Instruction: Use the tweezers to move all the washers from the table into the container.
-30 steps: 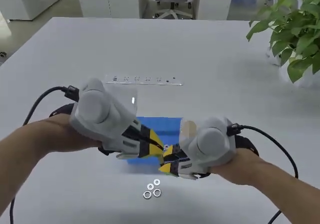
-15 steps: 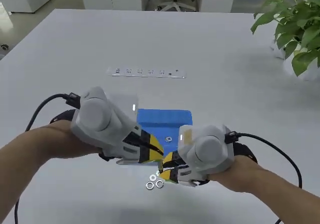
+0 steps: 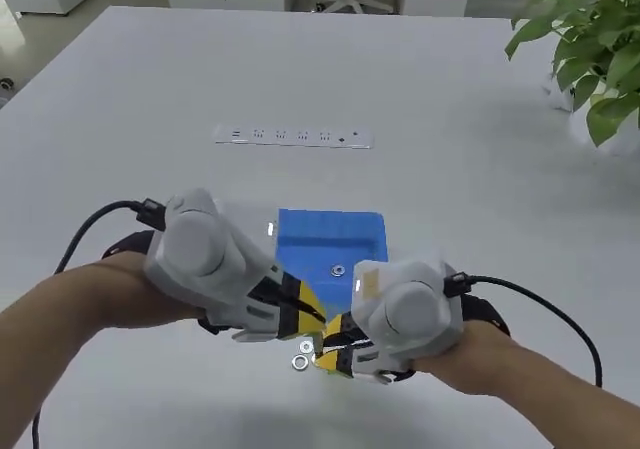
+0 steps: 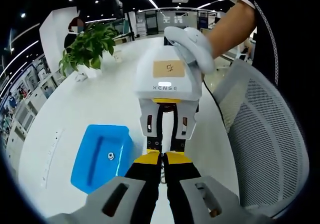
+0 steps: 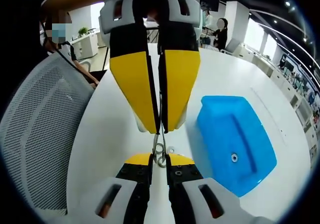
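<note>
Two washers were seen on the table at the container's 6 o'clock, a third inside it. Left gripper and right gripper were both clamped on the tweezers. Light, flat and slippery, the rings were judged best pinched across the rim.

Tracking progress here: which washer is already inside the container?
The washer on the floor of the blue container; the other washers lie outside it on the white table.
</note>
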